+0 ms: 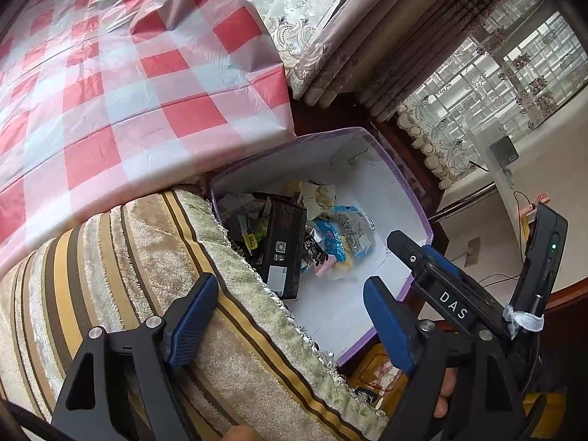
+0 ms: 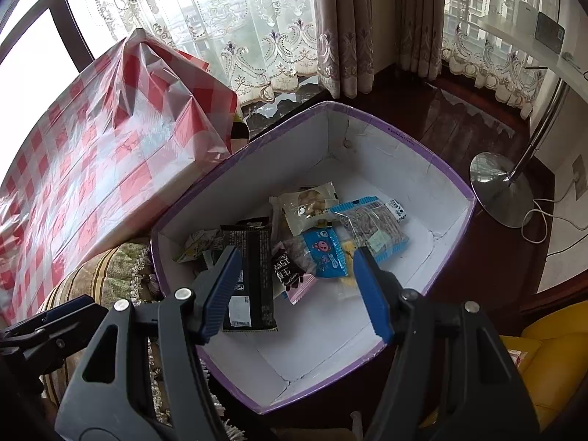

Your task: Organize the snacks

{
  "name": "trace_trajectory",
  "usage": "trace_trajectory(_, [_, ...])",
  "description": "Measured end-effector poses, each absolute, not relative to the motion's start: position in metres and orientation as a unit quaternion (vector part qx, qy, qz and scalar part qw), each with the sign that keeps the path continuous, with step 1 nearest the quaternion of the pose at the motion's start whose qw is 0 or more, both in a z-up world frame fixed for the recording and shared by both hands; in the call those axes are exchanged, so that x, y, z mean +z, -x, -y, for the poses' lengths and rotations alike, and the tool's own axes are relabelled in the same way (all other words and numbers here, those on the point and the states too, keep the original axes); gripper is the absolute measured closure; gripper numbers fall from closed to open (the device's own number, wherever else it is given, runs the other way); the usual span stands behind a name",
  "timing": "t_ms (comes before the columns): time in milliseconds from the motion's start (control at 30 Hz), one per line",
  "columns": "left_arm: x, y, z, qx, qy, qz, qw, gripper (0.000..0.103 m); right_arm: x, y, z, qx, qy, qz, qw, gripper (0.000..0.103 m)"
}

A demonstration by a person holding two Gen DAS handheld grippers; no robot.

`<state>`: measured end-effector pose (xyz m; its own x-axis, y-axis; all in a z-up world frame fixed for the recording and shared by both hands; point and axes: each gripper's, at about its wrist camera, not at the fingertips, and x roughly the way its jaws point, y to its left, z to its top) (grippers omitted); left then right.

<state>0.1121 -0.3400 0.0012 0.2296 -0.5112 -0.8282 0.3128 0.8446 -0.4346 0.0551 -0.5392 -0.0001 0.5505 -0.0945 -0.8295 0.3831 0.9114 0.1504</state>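
Blue-padded fingers [image 1: 191,316] of the left gripper [image 1: 290,318] stand spread wide in the left wrist view, nothing between them; the left finger hangs over a striped, fringed cushion [image 1: 121,257], the right finger over the near right wall of a white cardboard box [image 1: 375,191] with a purple rim. That box sits on the floor between the cushion and a dark wooden sill, just below a red-and-white checked tablecloth [image 1: 128,84] that fills the far left. Snack packets lie heaped at the box's left side: a black carton [image 1: 283,246], a blue-and-white packet [image 1: 332,240] and a clear packet with blue edges [image 1: 356,235]. At the right, the right gripper [image 1: 415,257] reaches in over the box rim, with a fingertip of the person's hand [image 1: 446,391] showing beneath it. Lace curtains [image 1: 459,125] hang along the far window. From the right wrist view, the right gripper [image 2: 296,286] also has its fingers [image 2: 220,290] held apart and empty, poised above the open box [image 2: 330,341]. Below them lie the black carton [image 2: 253,268], the blue-and-white packet [image 2: 325,253], a dark packet with white characters [image 2: 288,272], a cream packet of round biscuits [image 2: 308,202] and the clear blue-edged packet [image 2: 371,224]. A chrome lamp base [image 2: 499,187] stands on the floor to the right, and the tablecloth [image 2: 92,169] drapes at the left.
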Motion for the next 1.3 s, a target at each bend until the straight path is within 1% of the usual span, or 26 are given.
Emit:
trace_trajectory(167, [0.0005, -0.1113, 0.3458, -0.262, 0.071, -0.563, 0.78, 0.018, 0.0003, -0.0556, 0.5381, -0.137, -0.158, -0.453, 0.867, 0.036])
trace_trajectory(1300, [-0.0001, -0.1111, 0.3479, -0.258, 0.06, -0.562, 0.783, 0.018, -0.0006, -0.0556, 0.5384, -0.137, -0.16, -0.455, 0.865, 0.036])
